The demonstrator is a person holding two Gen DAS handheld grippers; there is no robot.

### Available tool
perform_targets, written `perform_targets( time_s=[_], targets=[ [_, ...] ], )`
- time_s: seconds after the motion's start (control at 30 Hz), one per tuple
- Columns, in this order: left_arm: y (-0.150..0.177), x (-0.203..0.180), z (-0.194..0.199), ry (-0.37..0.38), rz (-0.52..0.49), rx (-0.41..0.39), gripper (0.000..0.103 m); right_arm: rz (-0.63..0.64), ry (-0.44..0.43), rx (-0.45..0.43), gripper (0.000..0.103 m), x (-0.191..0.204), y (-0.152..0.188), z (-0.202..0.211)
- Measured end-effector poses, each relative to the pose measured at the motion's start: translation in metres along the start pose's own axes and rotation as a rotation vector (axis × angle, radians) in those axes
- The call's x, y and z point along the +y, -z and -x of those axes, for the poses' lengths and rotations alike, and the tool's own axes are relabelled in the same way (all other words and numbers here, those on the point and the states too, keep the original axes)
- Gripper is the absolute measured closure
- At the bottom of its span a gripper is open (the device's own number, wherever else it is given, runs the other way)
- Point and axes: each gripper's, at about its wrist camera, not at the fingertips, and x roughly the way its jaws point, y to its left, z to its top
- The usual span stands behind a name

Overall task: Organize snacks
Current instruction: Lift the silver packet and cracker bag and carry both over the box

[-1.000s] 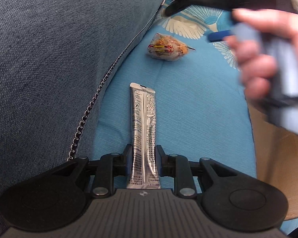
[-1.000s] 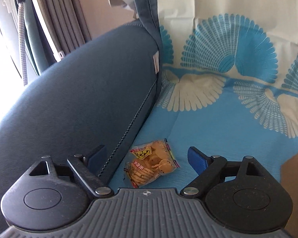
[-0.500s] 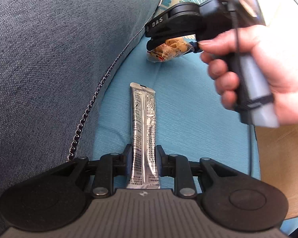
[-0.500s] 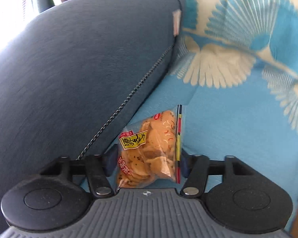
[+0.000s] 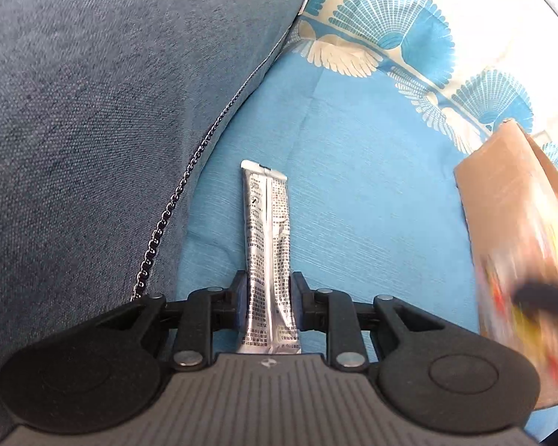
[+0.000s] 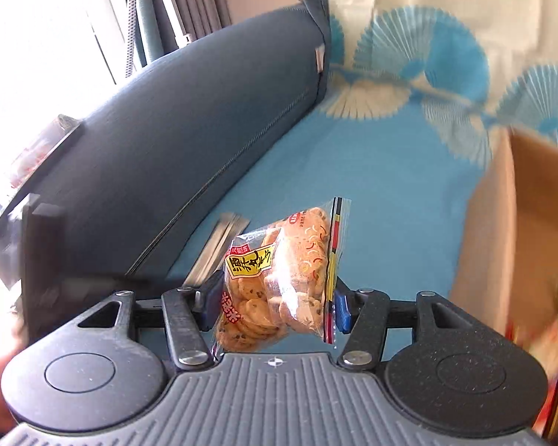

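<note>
My left gripper (image 5: pixel 268 297) is shut on a long silver stick sachet (image 5: pixel 266 230) that lies along the blue sofa cover (image 5: pixel 372 204). My right gripper (image 6: pixel 273 304) is shut on a clear bag of small biscuits (image 6: pixel 279 282) and holds it lifted above the cover. In the right wrist view the silver sachet (image 6: pixel 215 245) and the left gripper (image 6: pixel 41 256) show at the left, blurred. A brown cardboard box (image 5: pixel 517 230) stands at the right; in the left wrist view the right gripper shows over it only as a dark blur.
A dark grey-blue sofa cushion (image 5: pixel 93 130) with a zip (image 5: pixel 175 197) rises on the left. The cloth has white and blue fan patterns (image 5: pixel 390 37) at the back. The cardboard box (image 6: pixel 520 230) is open at the top with colourful packets inside.
My right gripper closed on the biscuit bag, lifted it off the cover and carried it right toward the box. My left gripper stayed shut on the sachet in place.
</note>
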Motion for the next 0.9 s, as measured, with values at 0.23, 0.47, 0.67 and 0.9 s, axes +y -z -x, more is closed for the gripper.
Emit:
perform_targets(
  time_s=[0.23,0.47,0.67,0.9],
  targets=[
    [0.003,-0.011,0.009,0.013,-0.077,-0.021,0.077,-0.212,-0.034,0.034,0.044,-0.003,0.074,0.005],
    [0.007,-0.017,0.013,0.025,-0.121,0.006,0.077,-0.153,0.037,0.152,0.043,0.006,0.089,-0.046],
    [0.01,-0.022,0.007,0.013,-0.142,0.05,0.076,-0.114,0.07,0.177,0.032,0.013,0.086,-0.048],
    [0.013,-0.034,-0.003,-0.046,-0.197,0.063,0.068,-0.104,0.072,0.171,0.028,0.014,0.085,-0.046]
  ],
)
